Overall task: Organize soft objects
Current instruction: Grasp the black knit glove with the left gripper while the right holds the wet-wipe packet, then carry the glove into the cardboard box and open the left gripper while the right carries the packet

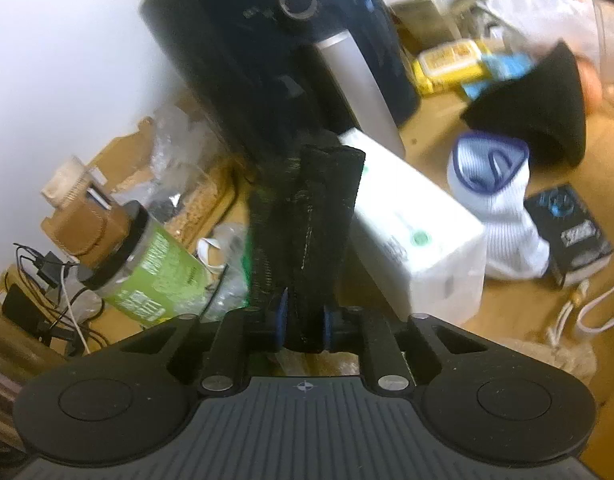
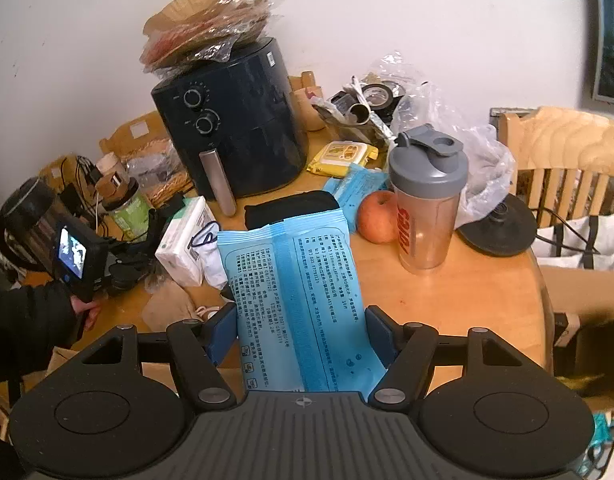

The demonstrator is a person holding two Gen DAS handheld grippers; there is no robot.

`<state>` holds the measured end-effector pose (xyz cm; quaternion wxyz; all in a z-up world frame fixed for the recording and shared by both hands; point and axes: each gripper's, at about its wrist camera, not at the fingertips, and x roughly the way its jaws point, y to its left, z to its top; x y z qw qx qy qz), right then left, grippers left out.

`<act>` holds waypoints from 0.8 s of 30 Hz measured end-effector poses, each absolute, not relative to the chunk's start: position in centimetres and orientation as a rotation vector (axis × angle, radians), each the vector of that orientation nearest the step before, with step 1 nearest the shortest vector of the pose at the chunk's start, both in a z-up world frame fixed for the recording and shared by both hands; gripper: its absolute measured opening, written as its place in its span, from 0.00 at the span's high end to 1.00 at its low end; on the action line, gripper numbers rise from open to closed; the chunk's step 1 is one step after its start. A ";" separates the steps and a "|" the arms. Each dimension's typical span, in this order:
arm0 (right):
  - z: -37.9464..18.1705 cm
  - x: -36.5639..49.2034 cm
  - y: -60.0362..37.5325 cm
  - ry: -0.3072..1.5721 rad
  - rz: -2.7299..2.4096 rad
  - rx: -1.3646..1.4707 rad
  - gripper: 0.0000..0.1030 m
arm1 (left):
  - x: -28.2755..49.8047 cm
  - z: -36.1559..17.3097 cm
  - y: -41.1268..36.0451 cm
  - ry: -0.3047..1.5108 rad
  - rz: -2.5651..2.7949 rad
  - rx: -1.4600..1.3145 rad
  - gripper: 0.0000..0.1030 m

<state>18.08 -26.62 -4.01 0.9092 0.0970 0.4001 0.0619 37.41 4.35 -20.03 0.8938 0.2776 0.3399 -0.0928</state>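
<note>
My left gripper [image 1: 303, 326] is shut on a black sock [image 1: 307, 220] that stands up between its fingers, held above the table in front of the air fryer [image 1: 267, 40]. A white sock with blue trim [image 1: 495, 200] and a black soft item [image 1: 539, 104] lie on the table to the right. My right gripper [image 2: 301, 336] is shut on a light blue soft pack [image 2: 295, 280] with printed text, held above the wooden table [image 2: 467, 300]. The black item [image 2: 291, 208] and the white sock [image 2: 209, 252] show beyond it.
A white tissue pack [image 2: 183, 236], a black air fryer [image 2: 235, 120], a shaker bottle [image 2: 427, 208], an apple [image 2: 377, 218], yellow and blue wipe packs [image 2: 343, 156], a green jar [image 1: 147, 272], a kettle base [image 2: 499, 224] and plastic bags crowd the table. A wooden chair [image 2: 567, 152] stands right.
</note>
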 end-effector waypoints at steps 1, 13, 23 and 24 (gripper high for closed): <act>-4.0 17.9 -26.6 0.825 0.125 0.205 0.32 | 37.3 -19.6 4.5 0.700 -0.193 0.563 0.85; -3.2 17.1 -25.3 0.804 0.180 0.188 0.32 | 34.4 -12.4 5.2 0.600 -0.226 0.433 0.87; -2.9 17.7 -24.7 0.783 0.294 0.176 0.32 | 29.6 -5.9 6.5 0.571 -0.249 0.215 0.87; -2.9 17.7 -24.6 0.780 0.303 0.174 0.31 | 29.0 -5.3 6.5 0.569 -0.252 0.203 0.87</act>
